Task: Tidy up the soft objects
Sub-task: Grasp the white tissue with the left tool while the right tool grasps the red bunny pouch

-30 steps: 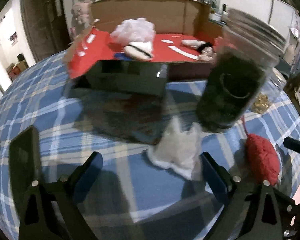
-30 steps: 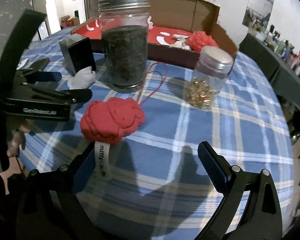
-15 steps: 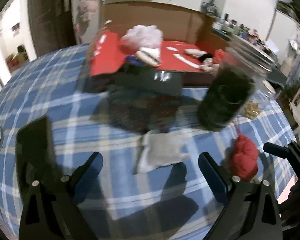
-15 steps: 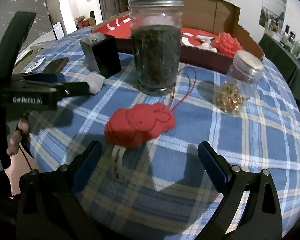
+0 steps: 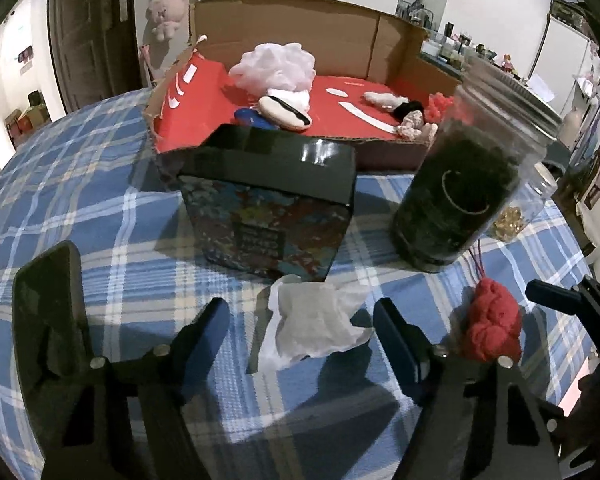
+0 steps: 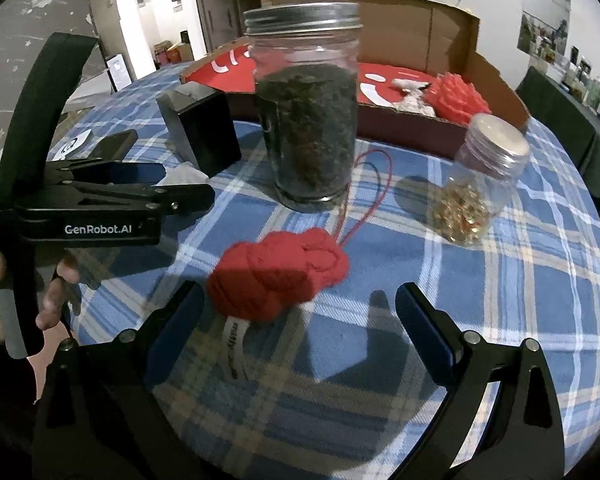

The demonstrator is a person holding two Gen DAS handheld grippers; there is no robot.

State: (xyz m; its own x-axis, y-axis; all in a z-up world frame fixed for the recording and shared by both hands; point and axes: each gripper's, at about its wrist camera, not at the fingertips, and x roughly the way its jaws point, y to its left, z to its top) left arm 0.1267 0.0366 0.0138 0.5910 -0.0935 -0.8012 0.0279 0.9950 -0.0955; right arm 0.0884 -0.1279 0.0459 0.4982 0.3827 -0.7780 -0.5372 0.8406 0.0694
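The left gripper (image 5: 302, 326) has just been closing around the crumpled tissue (image 5: 316, 330), pads not yet touching; the right gripper (image 6: 298, 312) gapes by the red plush (image 6: 278, 274).

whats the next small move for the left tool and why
Probably finish closing the left tool on the white cloth. Its jaws have just been closing, the crumpled cloth lies between them on the tablecloth, and the pads do not press it yet. Soft things already sit in the cardboard box behind.
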